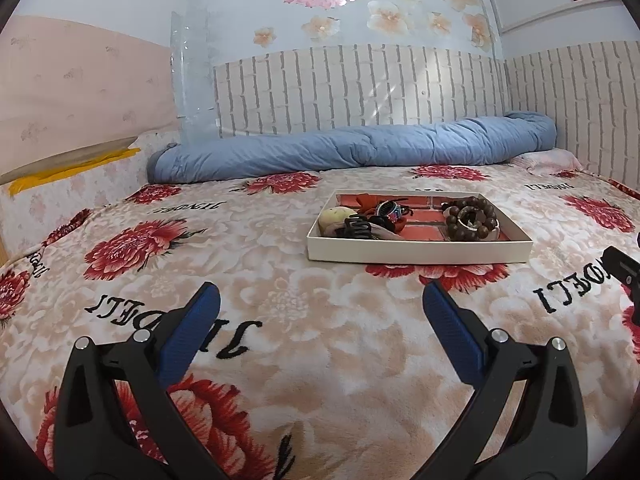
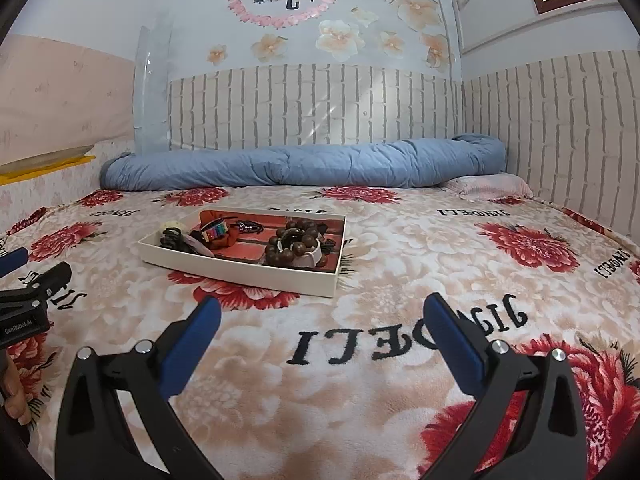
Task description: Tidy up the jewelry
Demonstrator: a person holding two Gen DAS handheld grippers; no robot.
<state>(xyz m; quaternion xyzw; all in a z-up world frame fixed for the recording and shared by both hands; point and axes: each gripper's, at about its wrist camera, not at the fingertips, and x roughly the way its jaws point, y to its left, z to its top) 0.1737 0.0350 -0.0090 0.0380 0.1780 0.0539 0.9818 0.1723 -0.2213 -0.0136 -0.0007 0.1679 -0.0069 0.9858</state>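
The left tongs [image 1: 321, 300] are spread wide and hold nothing above the floral bed blanket [image 1: 248, 264]. The shallow white tray [image 1: 420, 249] lies at their 1 o'clock, containing a black hair claw [image 1: 356, 227] and a brown bead bracelet [image 1: 472, 220]. The right tongs [image 2: 322, 312] are likewise spread and hold nothing, with the tray at 11 o'clock.

We see a bed [image 1: 280, 360] with floral blanket; on it a shallow white box [image 1: 420, 249] and rolled blue quilt [image 1: 352, 152].
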